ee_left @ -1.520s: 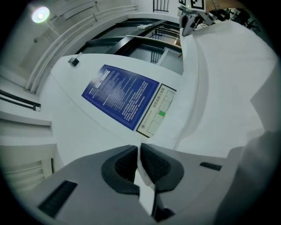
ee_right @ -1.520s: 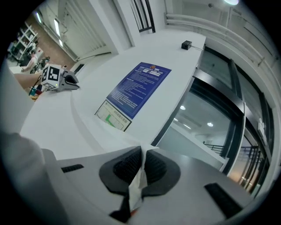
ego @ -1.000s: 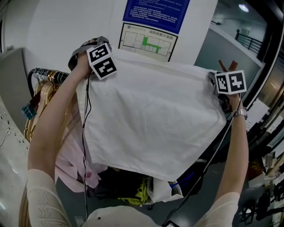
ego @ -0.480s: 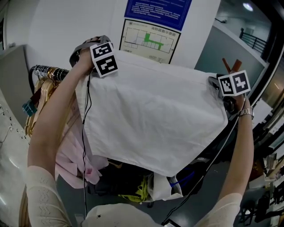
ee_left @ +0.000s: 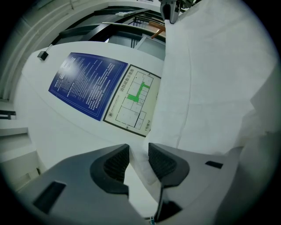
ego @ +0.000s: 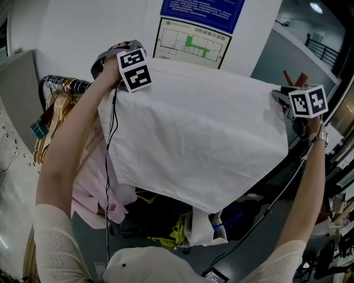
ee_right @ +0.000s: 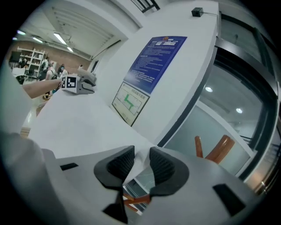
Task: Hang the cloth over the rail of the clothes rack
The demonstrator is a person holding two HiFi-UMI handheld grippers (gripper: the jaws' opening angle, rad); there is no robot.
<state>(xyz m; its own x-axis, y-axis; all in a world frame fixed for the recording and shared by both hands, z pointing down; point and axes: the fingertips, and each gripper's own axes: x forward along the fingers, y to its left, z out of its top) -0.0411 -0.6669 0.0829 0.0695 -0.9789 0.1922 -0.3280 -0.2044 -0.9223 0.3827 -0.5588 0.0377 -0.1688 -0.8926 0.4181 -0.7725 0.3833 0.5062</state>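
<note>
The white cloth (ego: 199, 132) fills the middle of the head view, spread wide and hanging down in a broad sheet, its top edge running from the upper left to the upper right of the frame. The left gripper (ee_left: 138, 151) is at the cloth's upper left corner. Its jaws stand a little apart, with the corner of the cloth lying loosely in the gap rather than pinched. The right gripper (ee_right: 141, 158) is at the upper right corner and its jaws are opening; a fold of the cloth's edge sits between the pads, which do not press on it. At the left edge of the head view the dark end of the rail (ego: 42, 85) shows, with golden hangers (ego: 52, 110) hooked on it and a pink garment (ego: 91, 182) below them, partly behind the cloth. On the white wall behind, a floor plan (ego: 191, 41) hangs under a blue notice (ego: 202, 6).
</note>
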